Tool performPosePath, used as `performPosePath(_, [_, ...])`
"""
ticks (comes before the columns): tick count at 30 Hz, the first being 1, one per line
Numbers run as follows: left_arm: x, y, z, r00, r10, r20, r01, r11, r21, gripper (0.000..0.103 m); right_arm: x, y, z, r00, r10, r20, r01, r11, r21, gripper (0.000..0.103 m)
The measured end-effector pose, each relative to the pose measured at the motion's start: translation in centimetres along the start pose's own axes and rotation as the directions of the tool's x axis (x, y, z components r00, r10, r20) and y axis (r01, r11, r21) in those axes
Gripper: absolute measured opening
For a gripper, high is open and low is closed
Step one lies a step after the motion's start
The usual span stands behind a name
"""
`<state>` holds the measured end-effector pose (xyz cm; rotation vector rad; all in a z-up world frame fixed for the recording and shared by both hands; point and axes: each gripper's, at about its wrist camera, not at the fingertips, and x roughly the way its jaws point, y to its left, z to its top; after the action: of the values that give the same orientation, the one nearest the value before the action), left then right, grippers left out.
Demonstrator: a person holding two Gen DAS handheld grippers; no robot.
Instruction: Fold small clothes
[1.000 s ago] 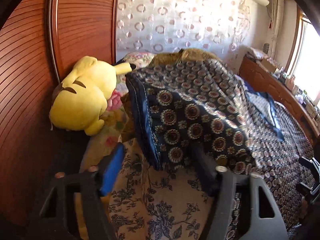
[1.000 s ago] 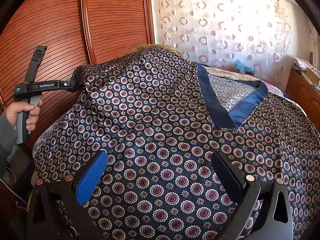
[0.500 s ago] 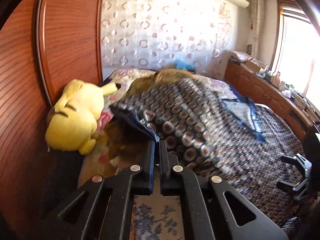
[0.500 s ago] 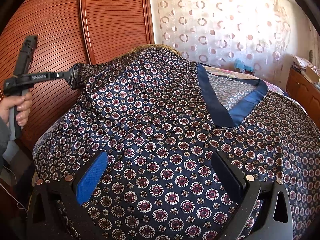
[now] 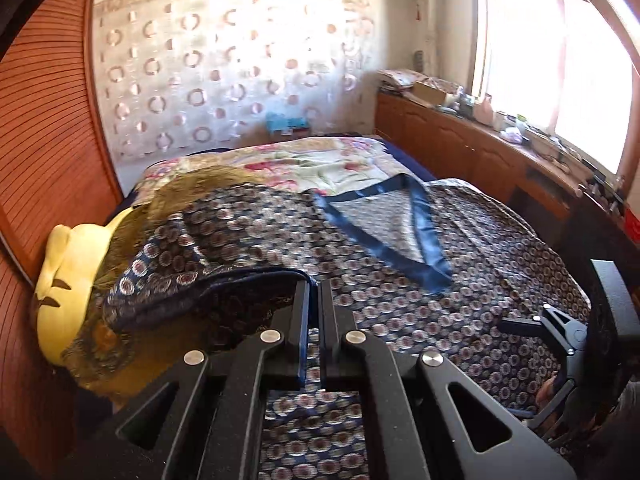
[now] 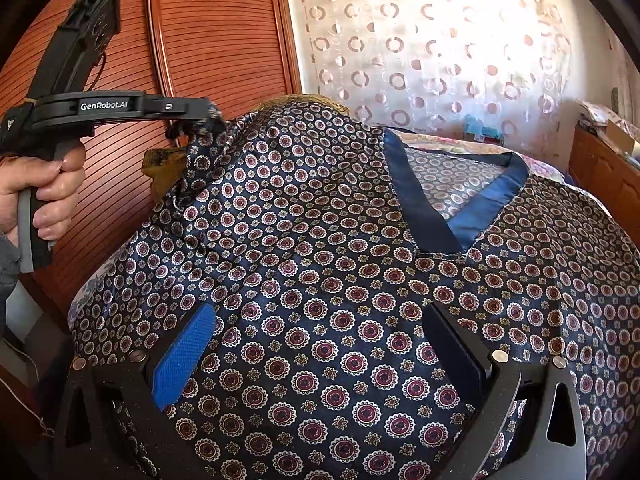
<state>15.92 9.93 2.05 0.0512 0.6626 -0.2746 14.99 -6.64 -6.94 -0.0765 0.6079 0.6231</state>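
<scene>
The patterned shirt was spread across the bed, filling mid-frame. Its edge was pinched at upper left by the left gripper, jaws pressed together. The right gripper was held spread wide above the fabric at lower centre.

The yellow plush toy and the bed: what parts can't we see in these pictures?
- Yellow plush toy, left wrist view: partly covered by the patterned shirt; absent from the right wrist view.
- Bedspread: mostly hidden under the shirt.
- Sideboard clutter: too small.
- Left gripper: pinched cloth edge blurred.
</scene>
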Motion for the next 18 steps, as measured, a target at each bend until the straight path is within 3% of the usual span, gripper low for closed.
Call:
performPosePath(4, [-1.8,-0.4,-0.5,1.000,0.001,0.010,-0.001,1.000,0.014,0.005,-0.2,-0.3,0.0,1.000,0.005,0.010,-0.005,1.000,0.013,0.103])
performPosePath(6, [-2.7,-0.2,-1.1,1.000,0.019,0.016,-0.020,1.000,0.020,0.017,-0.3,-0.4,0.0,1.000,0.007,0.014,-0.007,1.000,0.017,0.103])
performPosePath(8, [-3.5,0.0,-1.7,0.999,0.040,0.028,-0.040,0.999,0.022,0.041,-0.3,-0.4,0.0,1.000,0.007,0.016,-0.007,1.000,0.018,0.103])
performPosePath(9, [-3.8,0.2,-2.0,0.998,0.044,0.033,-0.045,0.999,0.022,0.047,-0.4,-0.4,0.0,1.000,0.007,0.016,-0.007,1.000,0.019,0.103])
performPosePath(11, [-4.5,0.8,-3.1,0.998,0.042,0.038,-0.042,0.999,0.010,0.072,-0.4,-0.4,0.0,1.000,0.007,0.016,-0.007,1.000,0.020,0.103])
performPosePath(12, [-4.8,1.2,-3.8,0.998,0.052,0.035,-0.052,0.999,0.000,0.077,-0.4,-0.4,0.0,1.000,0.007,0.016,-0.008,1.000,0.020,0.103])
performPosePath(18, [-3.8,2.9,-8.6,0.992,0.121,-0.041,-0.122,0.992,-0.030,0.080,-0.5,-0.6,0.0,1.000,0.009,0.012,-0.009,1.000,0.027,0.103])
